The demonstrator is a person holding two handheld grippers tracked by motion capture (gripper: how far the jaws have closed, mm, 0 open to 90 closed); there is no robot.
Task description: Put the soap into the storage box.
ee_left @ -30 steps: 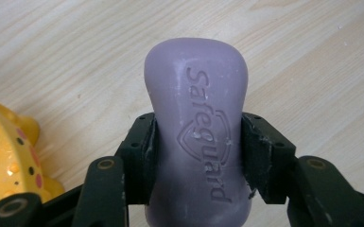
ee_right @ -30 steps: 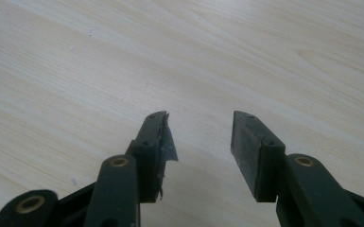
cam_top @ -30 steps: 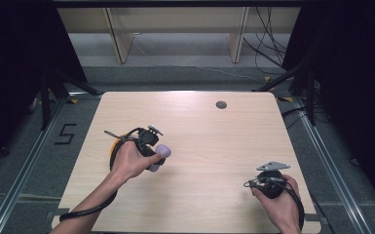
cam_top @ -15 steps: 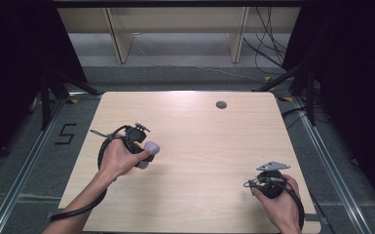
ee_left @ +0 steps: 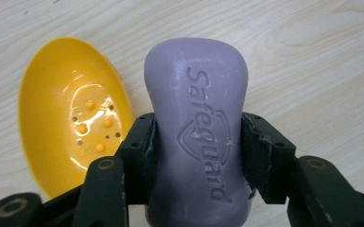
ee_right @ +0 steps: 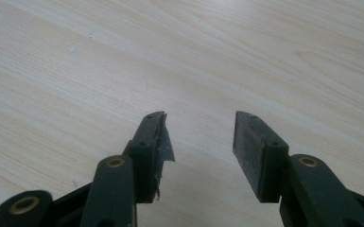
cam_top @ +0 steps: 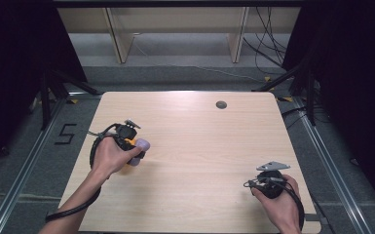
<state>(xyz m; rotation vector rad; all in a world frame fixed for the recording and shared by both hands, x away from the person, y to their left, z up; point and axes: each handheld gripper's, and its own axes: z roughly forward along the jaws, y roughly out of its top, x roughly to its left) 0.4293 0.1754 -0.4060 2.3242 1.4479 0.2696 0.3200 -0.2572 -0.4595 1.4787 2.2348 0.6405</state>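
While the left tongs pinch a purple soap bar beside a yellow dish, right tongs stand spread, having just widened, over bare bench.

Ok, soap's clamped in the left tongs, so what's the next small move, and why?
Probably carry the purple soap bar sideways until it hangs over the yellow soap dish, then lower it. The left tongs grip it at the waist, and the dish lies open beside it on the table, still clear of the bar.

Even overhead light, dark surroundings, glare on yellow dish, sharp close-ups
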